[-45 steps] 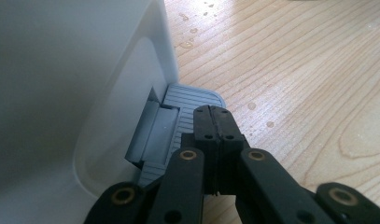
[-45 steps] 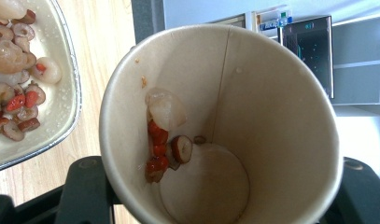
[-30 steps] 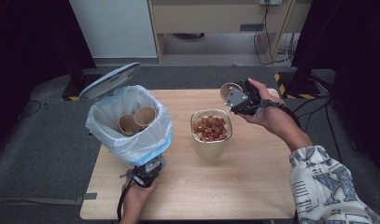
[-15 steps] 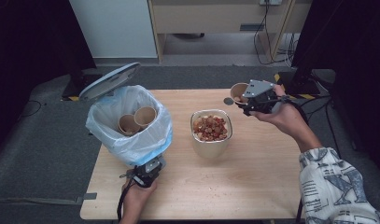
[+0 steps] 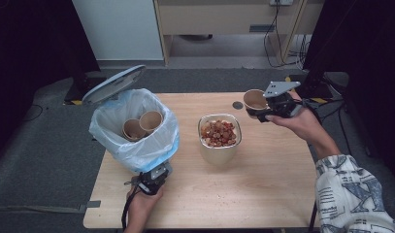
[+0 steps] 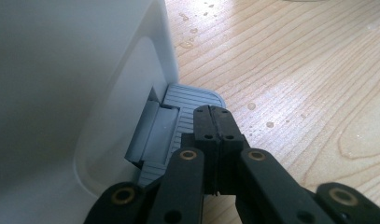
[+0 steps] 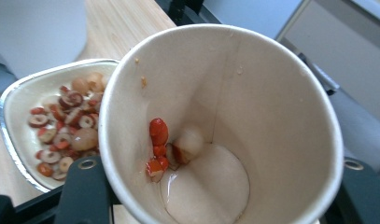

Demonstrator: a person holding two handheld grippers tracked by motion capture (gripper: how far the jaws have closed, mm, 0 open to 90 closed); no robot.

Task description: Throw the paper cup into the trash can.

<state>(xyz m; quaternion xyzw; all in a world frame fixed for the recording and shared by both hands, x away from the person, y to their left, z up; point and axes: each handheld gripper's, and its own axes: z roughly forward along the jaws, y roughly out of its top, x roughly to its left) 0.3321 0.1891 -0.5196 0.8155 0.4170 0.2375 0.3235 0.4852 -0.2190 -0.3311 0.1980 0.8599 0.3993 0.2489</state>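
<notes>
Our right gripper (image 5: 264, 110) is clamped on a paper cup (image 5: 255, 99), held tilted above the table's (image 5: 263, 194) far right part, beyond the metal container (image 5: 219, 141) of fruit slices (a few red bits (image 7: 158, 140) cling inside the cup). Our left gripper (image 6: 214, 122), jaws pressed together, rests on the grey pedal (image 6: 187, 100) of the bag-lined bin (image 5: 137, 141), whose lid (image 5: 112, 83) stands open.

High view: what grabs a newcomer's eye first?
The paper cup held tilted in the right tongs at the table's far right; the right gripper view shows a few red fruit bits stuck inside it. Mid-table stands a container of sliced dried fruit. At left, the open pedal bin holds two cups, the left tongs shut on its pedal.
</notes>
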